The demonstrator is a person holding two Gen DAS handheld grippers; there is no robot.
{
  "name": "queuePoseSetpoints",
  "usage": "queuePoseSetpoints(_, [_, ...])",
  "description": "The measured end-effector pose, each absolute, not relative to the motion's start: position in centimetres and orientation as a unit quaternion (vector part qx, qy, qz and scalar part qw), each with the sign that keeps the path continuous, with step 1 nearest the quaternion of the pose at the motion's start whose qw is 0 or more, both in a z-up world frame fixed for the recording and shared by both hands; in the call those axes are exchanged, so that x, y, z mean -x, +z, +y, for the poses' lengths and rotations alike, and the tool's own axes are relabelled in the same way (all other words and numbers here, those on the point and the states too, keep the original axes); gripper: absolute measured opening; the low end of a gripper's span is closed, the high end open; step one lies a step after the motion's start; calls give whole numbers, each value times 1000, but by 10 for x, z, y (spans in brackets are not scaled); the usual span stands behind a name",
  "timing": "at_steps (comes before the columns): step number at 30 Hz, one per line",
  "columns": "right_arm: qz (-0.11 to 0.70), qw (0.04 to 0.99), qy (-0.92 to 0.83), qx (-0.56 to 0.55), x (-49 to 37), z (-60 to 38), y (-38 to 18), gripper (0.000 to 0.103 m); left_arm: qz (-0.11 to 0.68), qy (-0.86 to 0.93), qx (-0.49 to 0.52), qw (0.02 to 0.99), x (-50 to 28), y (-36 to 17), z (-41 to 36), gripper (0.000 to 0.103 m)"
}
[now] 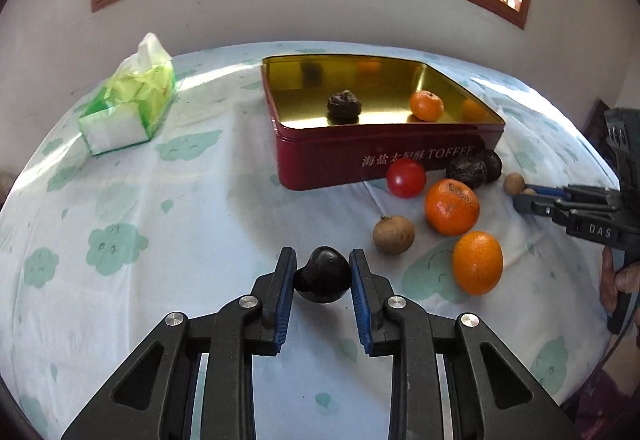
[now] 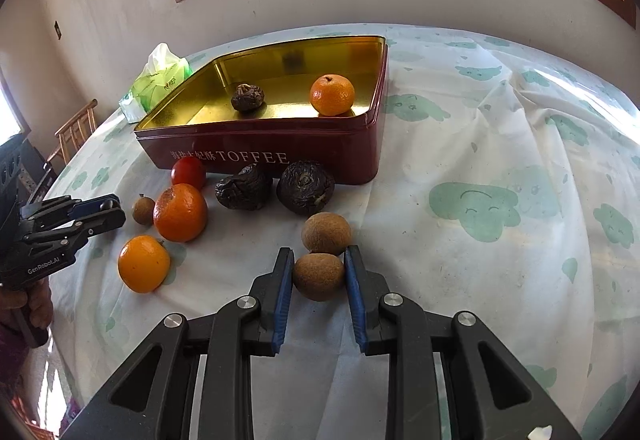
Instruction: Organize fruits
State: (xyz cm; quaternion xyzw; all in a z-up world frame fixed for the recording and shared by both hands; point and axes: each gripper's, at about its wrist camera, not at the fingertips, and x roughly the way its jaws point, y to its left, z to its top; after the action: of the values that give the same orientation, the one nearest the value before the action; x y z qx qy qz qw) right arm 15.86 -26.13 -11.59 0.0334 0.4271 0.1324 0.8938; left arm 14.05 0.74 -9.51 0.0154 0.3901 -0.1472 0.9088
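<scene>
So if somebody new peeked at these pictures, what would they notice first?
Probably the big red tin with its shiny gold inside, sitting in the middle of the table with an orange and a dark wrinkled fruit in it. Next, the bright oranges and red tomato lying in front of it. Up close, the left gripper pinches a small dark fruit, and the right gripper pinches a brown longan.
</scene>
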Motion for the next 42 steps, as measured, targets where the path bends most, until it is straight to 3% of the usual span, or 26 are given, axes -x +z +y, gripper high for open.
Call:
queuePoseSetpoints(5, [427, 893, 135, -40, -158, -264, -116, 25, 356, -76, 15, 931, -124, -89, 5, 28])
queuePoseSetpoints(17, [427, 893, 137, -44, -159, -263, -116, 25, 368, 10, 41, 929, -133, -101, 11, 28])
queuePoseSetpoints(42, [426, 894, 134, -37, -159, -262, -116, 25, 368, 28, 41, 929, -130, -102, 12, 28])
